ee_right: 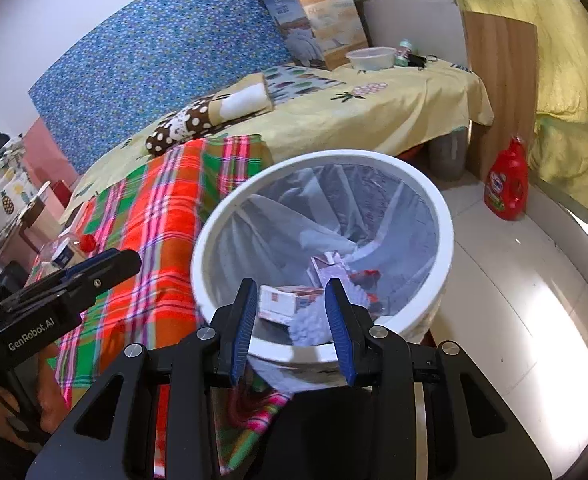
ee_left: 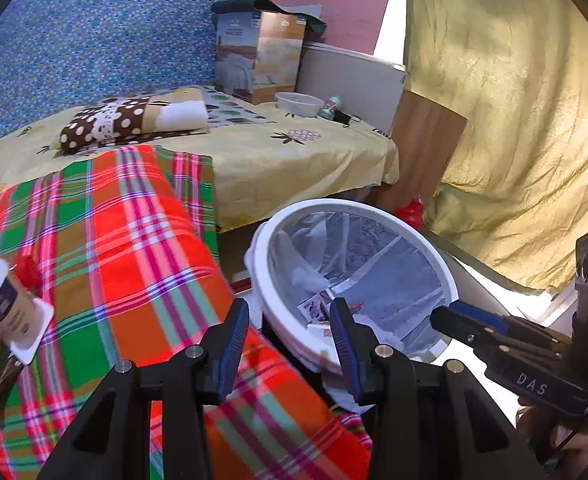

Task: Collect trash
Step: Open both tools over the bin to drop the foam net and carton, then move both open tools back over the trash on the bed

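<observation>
A white trash bin (ee_right: 446, 216) with a clear liner stands on the floor beside the bed; it also shows in the left wrist view (ee_left: 262, 240). Inside lie a small carton (ee_right: 280, 300), crumpled white paper (ee_right: 310, 324) and other scraps. My right gripper (ee_right: 294, 320) is open and empty, just above the bin's near rim. My left gripper (ee_left: 290, 340) is open and empty, over the edge of the plaid blanket (ee_left: 114, 248) next to the bin. On the blanket at the left lie a paper cup (ee_left: 8, 304) and a red-capped bottle (ee_right: 74, 248).
A folded dotted cloth (ee_left: 126, 120), a box (ee_left: 258, 56), a white bowl (ee_left: 298, 103) and a small jar (ee_left: 332, 106) sit on the yellow bedsheet. A red detergent bottle (ee_right: 508, 182) stands on the floor by a wooden board (ee_right: 498, 80). A yellow curtain (ee_left: 514, 100) hangs at the right.
</observation>
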Available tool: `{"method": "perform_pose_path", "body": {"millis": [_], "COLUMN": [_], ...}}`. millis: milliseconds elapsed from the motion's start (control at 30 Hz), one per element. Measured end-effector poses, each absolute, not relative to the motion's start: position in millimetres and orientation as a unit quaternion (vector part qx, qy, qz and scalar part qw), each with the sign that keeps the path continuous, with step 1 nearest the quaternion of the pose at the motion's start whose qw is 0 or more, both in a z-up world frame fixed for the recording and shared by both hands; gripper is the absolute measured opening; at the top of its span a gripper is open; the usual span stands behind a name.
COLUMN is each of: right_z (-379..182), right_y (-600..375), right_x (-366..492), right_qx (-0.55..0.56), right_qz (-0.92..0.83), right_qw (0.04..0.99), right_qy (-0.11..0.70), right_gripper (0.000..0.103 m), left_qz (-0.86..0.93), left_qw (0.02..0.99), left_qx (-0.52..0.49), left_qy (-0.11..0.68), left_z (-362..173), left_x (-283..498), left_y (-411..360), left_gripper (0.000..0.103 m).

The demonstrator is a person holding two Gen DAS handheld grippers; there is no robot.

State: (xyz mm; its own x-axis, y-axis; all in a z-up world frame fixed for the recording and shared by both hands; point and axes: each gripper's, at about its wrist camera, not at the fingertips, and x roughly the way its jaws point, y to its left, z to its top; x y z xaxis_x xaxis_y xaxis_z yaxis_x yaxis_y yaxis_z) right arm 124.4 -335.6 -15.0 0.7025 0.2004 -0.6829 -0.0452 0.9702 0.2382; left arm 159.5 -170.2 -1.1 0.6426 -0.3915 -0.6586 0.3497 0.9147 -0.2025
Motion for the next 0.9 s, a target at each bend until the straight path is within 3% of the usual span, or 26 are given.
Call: {"method": "perform_pose_path", "body": {"millis": [900], "right_z": [-5], "right_y": [-237], "right_x": [103], "right_qx": [0.040], "right_qz": [0.202], "right_qw": [0.908], "right_qy": [0.365], "right_gripper": [0.038], "left_qz": [-0.111], "left_qw": [0.920], "left_qx": [-0.069], "left_qy": [0.371], "left_z": [-5], "left_x": [95], "left_y": [-62], "left_gripper": [0.042]}}
